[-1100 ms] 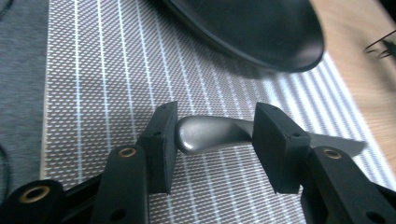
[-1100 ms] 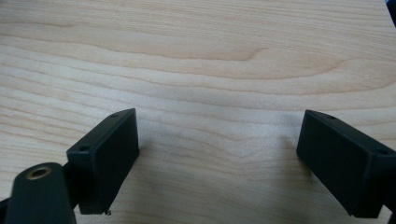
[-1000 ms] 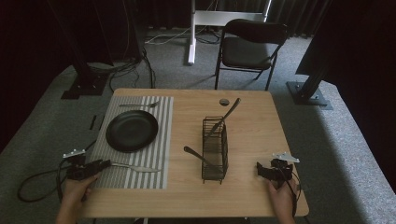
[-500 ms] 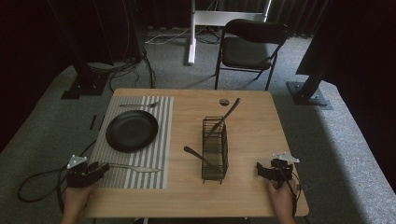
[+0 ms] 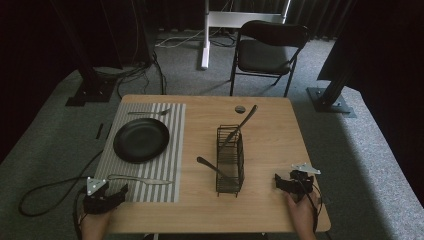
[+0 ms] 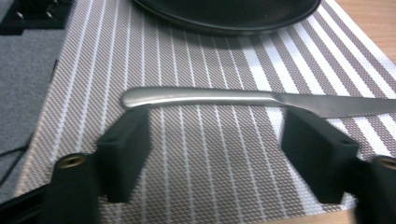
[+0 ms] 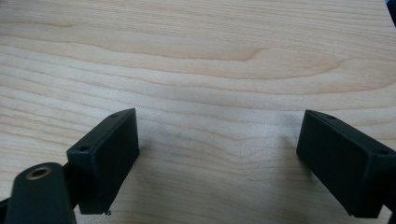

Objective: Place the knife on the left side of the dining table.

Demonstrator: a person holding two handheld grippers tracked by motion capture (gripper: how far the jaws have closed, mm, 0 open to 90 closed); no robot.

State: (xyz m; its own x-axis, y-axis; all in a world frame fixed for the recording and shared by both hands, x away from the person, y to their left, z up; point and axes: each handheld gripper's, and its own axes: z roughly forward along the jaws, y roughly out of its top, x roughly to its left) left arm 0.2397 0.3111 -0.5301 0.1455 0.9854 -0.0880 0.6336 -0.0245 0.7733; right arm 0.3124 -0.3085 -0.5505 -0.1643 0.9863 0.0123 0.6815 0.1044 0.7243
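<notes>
As left gripper (image 5: 121,190) backs off w/ jaws just spread, nothing between, we see knife (image 6: 243,99) flat on placemat (image 5: 165,150), below plate (image 5: 141,140). Looks released. Right gripper (image 5: 278,183) wide, empty.

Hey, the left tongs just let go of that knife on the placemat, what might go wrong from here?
1. The left tongs, whose jaws have just been opening, sit close behind the knife; a forward nudge could push it toward the plate.
2. The knife lies near the placemat's front edge, by the table edge; a cable or sleeve might drag it off.
</notes>
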